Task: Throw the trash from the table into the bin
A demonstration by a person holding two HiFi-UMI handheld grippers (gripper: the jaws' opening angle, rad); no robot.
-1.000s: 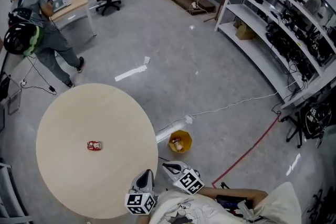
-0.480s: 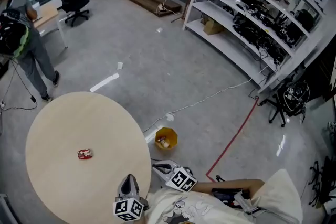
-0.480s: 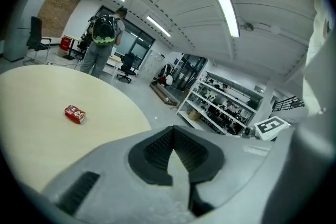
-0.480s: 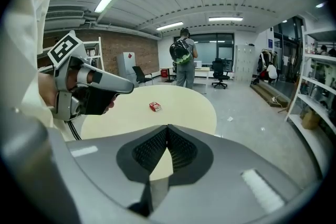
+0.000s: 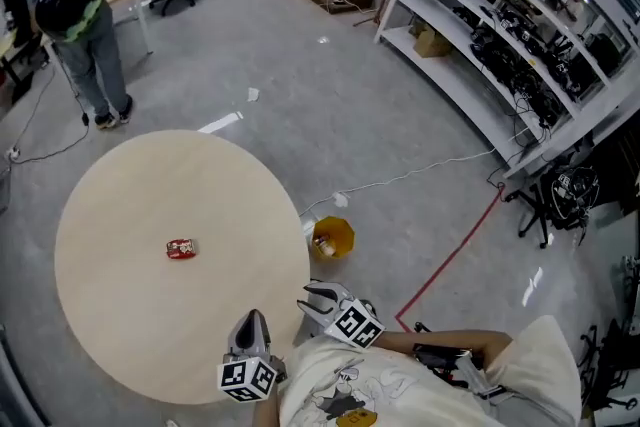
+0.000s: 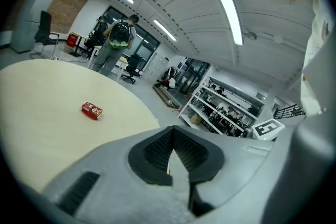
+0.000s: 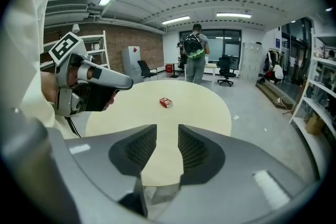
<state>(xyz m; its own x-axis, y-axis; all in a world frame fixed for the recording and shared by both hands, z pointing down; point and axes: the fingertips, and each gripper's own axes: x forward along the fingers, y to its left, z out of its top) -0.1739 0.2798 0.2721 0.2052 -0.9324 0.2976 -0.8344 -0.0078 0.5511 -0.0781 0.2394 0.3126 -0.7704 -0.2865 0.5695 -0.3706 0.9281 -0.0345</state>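
Am seeing red packet [image 5: 181,248] lying on round table [image 5: 130,315], well inside its edge. Print on packet too small for me to read. Am holding both claws at table's near edge, packet well apart, ahead and left of them. Left gripper [image 6: 172,150] jaws pressing together, gripping nothing. Right gripper [image 7: 167,147] jaws opening, narrow gap, nothing between. Yellow bin [image 5: 333,237] sitting on floor just beside table, some trash showing inside.

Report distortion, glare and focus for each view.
Head view: evenly lit and sharp, the white shelving rack bows, pale sheen on the grey floor. Left gripper view: fisheye with black corners, the ceiling strip light blows out. Right gripper view: same fisheye rim; the small red packet on the round beige table is crisp.
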